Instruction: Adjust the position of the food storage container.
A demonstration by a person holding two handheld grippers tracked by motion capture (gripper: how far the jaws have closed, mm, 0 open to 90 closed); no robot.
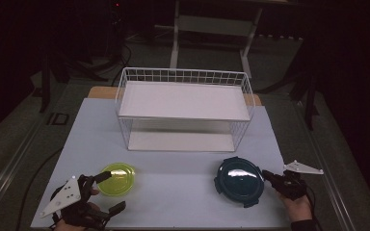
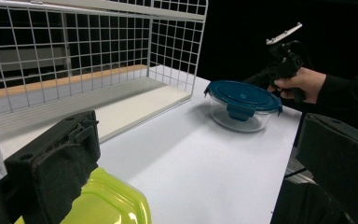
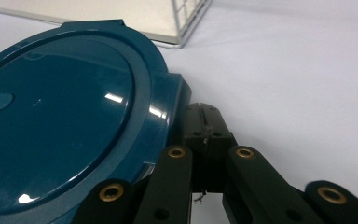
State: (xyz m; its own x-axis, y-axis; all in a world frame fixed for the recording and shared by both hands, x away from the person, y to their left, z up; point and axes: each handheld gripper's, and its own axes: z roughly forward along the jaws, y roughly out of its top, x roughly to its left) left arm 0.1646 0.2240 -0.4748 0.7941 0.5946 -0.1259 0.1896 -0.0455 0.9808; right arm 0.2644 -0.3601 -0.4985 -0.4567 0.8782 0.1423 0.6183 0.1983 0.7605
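We have our right gripper [image 1: 269, 174] clenched, its jaws pressed together with nothing between them, its tip just beside the right rim of the round glass container with the dark blue clip lid [image 1: 239, 180], which sits on the table [image 1: 183, 166] in front of the white wire rack [image 1: 183, 108]; in the right gripper view the closed jaws lie against the lid's edge by one of its clip tabs. Our left gripper [image 1: 112, 191] is released, jaws spread wide, one jaw over the near edge of the yellow-green lidded container [image 1: 117, 178] at the table's front left, the other standing clear of it; in the left gripper view the lid sits low between the jaws with no pad pressing on it. The risk, as we judge it, lies on the right: a closed tip nudging the rim can only push, so the glass container may slide across the smooth table toward the middle or pivot round, and if the tip catches under a clip tab it could pop the latch or tip the container up. On the left, closing on that shallow lid edge might squeeze it out and skid the container away from us
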